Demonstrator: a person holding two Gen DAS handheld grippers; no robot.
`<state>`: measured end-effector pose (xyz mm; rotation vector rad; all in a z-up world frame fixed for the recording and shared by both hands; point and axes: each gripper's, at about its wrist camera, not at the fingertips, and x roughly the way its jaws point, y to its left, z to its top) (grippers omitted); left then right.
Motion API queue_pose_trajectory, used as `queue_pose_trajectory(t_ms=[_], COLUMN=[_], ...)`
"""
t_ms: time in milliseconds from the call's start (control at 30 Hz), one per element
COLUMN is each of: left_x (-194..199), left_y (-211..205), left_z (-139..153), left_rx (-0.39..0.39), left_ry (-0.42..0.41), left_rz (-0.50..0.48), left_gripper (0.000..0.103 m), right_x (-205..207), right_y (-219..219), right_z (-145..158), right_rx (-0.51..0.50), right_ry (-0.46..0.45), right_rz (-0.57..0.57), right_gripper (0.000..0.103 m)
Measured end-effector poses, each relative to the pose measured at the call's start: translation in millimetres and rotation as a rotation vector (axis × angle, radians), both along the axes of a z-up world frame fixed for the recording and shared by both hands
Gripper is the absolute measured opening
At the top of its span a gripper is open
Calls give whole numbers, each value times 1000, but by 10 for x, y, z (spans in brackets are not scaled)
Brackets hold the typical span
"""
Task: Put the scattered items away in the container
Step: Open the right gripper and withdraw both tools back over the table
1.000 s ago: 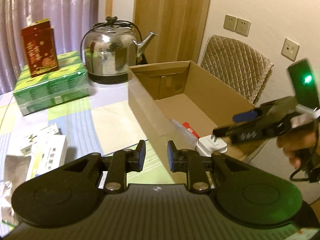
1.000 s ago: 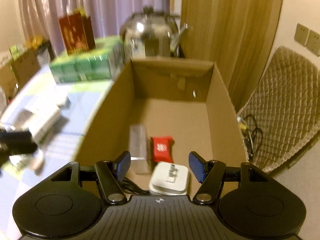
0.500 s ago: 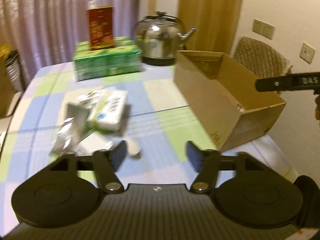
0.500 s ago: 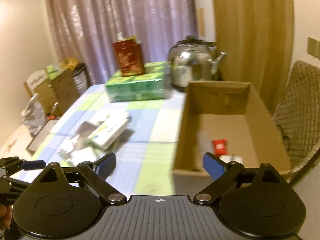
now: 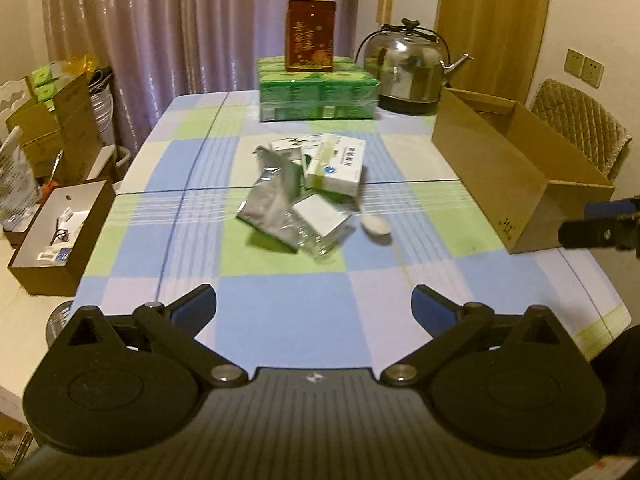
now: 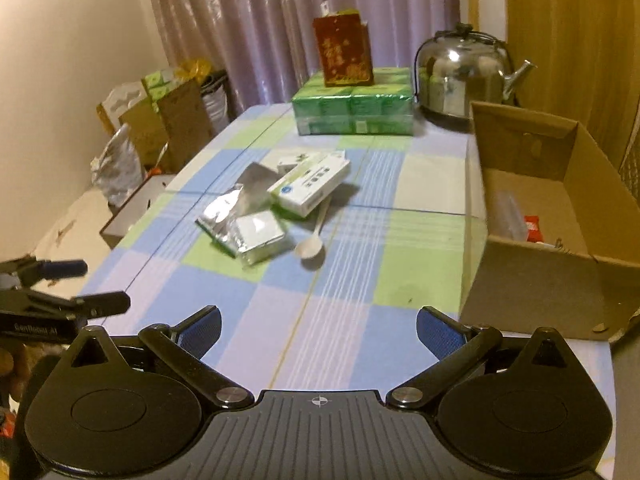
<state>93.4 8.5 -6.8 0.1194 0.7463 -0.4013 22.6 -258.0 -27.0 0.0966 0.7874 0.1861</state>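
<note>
Left gripper (image 5: 314,306) and right gripper (image 6: 318,328) both opening wide, holding nothing. Kettle (image 5: 412,68), green packs (image 5: 318,94) sitting behind. Silver pouches (image 5: 276,196), white box (image 5: 338,166), spoon (image 5: 374,224) lying mid-table; cardboard box (image 6: 532,280) at right edge.

Purple curtains (image 5: 192,28), wooden door (image 5: 492,20) (shut), checked table (image 5: 280,280)

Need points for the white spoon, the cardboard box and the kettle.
white spoon (image 6: 310,246), right wrist view, on the bowl.
cardboard box (image 6: 532,280), right wrist view, on the near outer wall.
kettle (image 5: 408,68), left wrist view, on the steel body.
</note>
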Motion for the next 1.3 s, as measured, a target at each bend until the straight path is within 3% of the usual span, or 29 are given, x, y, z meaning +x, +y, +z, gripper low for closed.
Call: queue_pose_trajectory(t_ms=[967, 1300], left_x=[-137, -17], left_y=[46, -24], left_z=[-199, -273], left_rx=[-6, 20], left_ry=[52, 55], left_rz=[-21, -62], left_gripper=[102, 101], right_x=[-1, 205], right_y=[138, 180], right_z=[-258, -375], right_rx=[9, -3], right_ry=[81, 76], right_rz=[-19, -13], right_gripper=[101, 101])
